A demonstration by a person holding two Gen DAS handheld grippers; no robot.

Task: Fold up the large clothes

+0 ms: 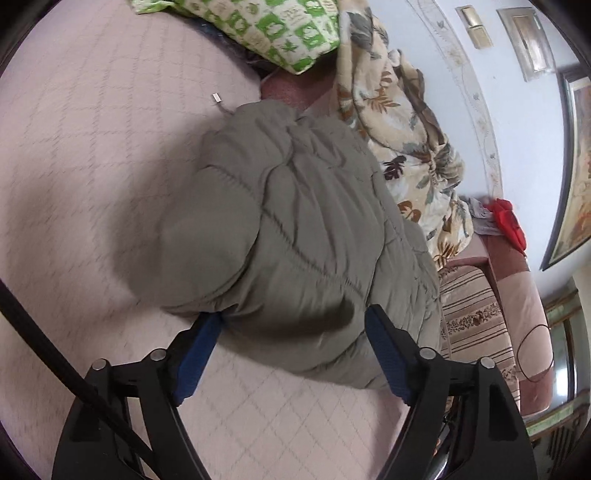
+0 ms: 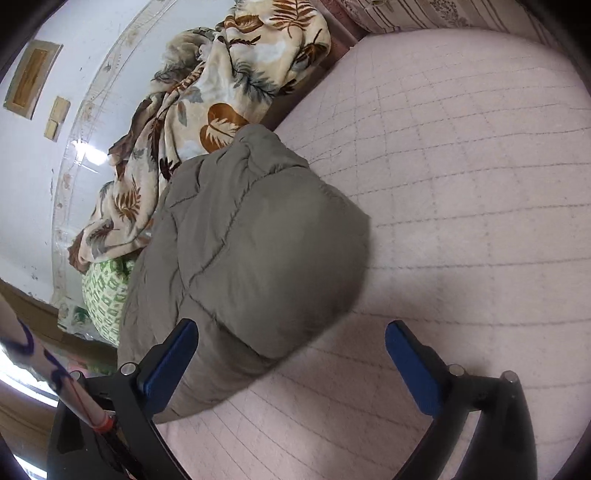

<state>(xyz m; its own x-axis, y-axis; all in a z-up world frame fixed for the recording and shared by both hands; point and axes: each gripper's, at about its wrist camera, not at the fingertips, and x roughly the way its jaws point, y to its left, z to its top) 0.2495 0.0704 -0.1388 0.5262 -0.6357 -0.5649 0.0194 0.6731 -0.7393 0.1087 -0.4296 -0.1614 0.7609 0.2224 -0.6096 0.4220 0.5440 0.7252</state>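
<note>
A puffy olive-grey quilted jacket lies bundled in a thick fold on the pale pink quilted bed cover. My left gripper is open, its blue-padded fingers straddling the jacket's near edge, with fabric between them but not pinched. In the right wrist view the same jacket fills the middle. My right gripper is open; its left finger rests against the jacket's near side and its right finger is over bare bed cover.
A leaf-print blanket is heaped along the wall behind the jacket, also seen in the right wrist view. A green-and-white checked pillow lies at the far end. A striped cushion and red cloth sit at the right.
</note>
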